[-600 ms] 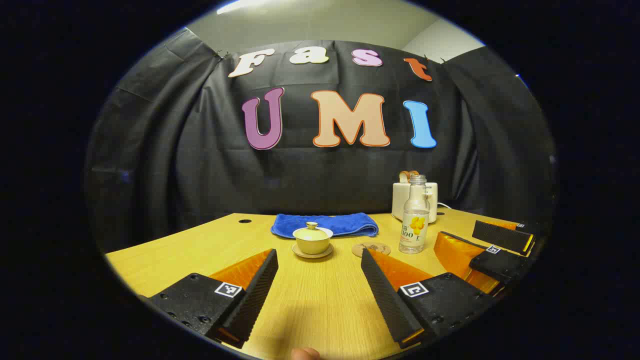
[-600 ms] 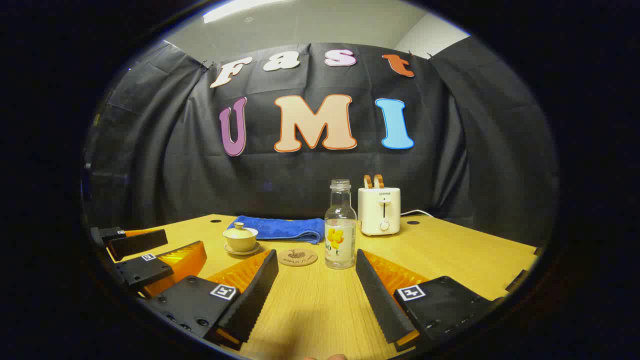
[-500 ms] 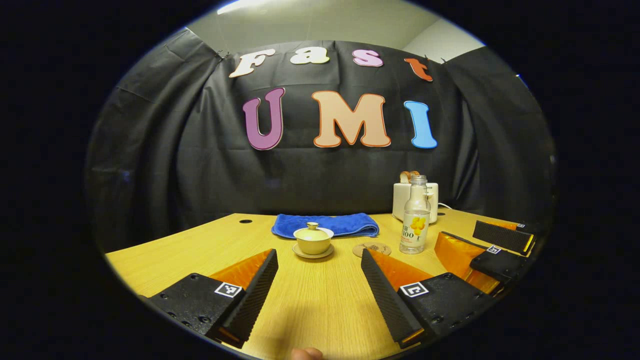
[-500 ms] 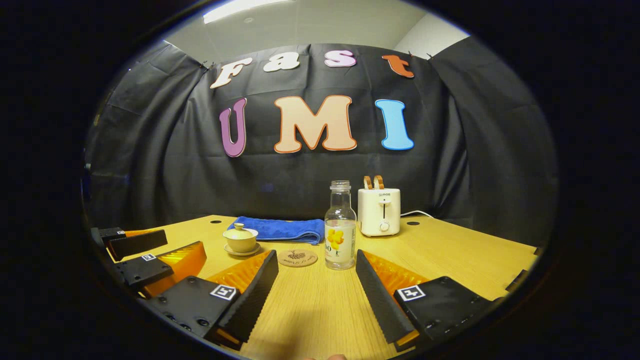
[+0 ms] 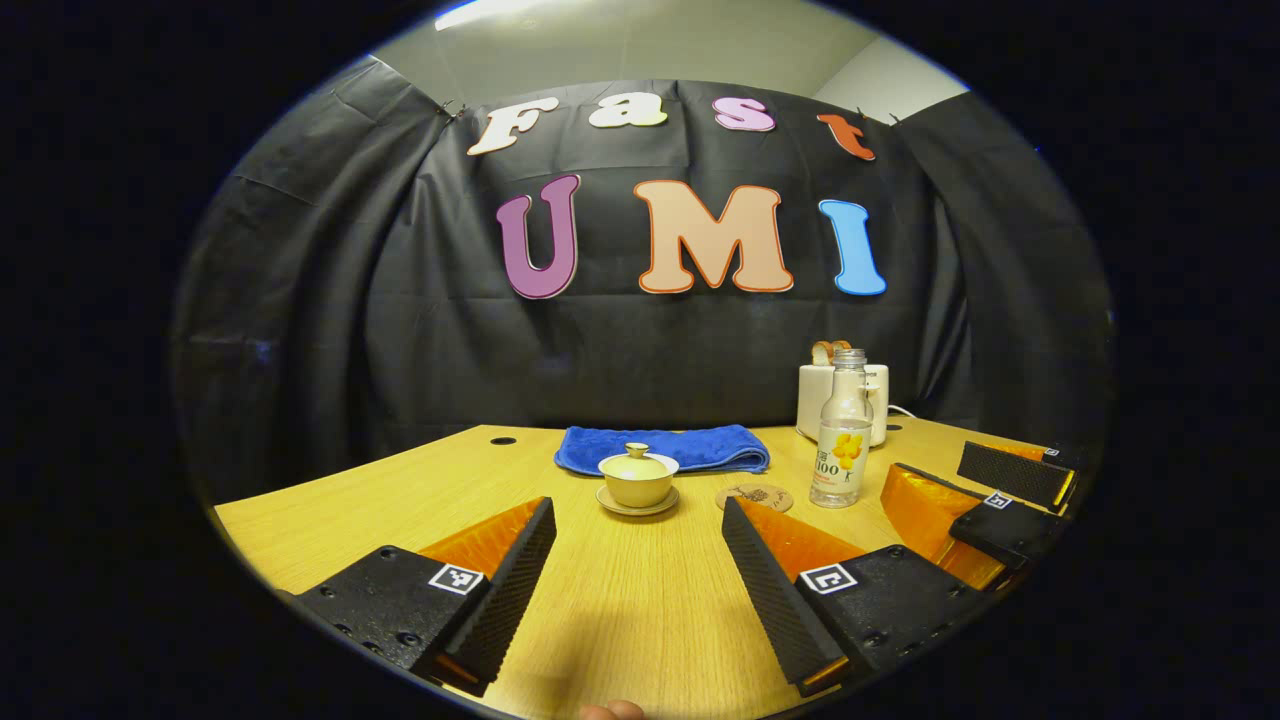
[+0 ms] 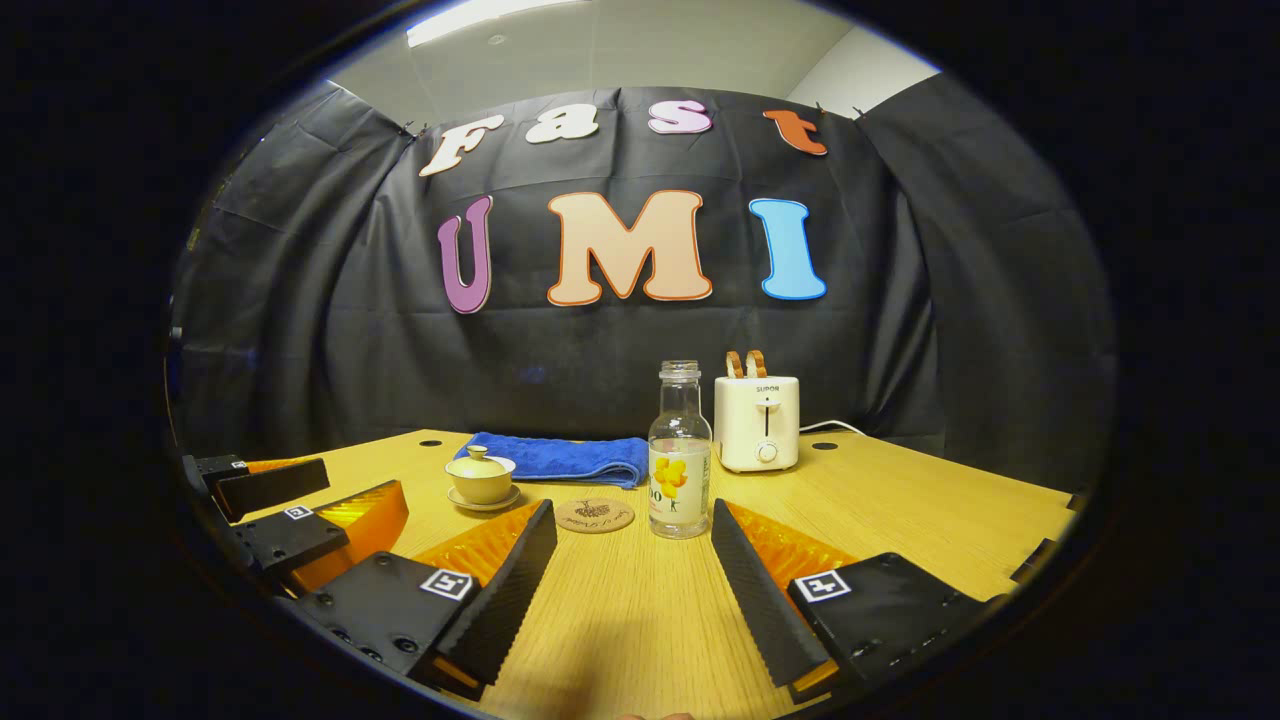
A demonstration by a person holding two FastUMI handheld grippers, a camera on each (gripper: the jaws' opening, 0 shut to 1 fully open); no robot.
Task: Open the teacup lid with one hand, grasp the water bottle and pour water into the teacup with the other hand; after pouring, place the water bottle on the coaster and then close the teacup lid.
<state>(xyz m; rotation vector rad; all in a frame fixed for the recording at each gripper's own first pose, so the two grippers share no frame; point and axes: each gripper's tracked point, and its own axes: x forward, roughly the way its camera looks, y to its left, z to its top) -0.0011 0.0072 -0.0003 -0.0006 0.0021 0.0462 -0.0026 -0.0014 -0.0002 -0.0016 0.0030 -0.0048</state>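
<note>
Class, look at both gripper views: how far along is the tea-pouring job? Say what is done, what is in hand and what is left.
Done: nothing. The lid sits on the teacup; the water bottle stands on the table beside the coaster.

In hand: nothing. The left tool and right tool are open, short of both.

Left: lift the lid, pour, set the bottle on the coaster, close the lid.
</note>
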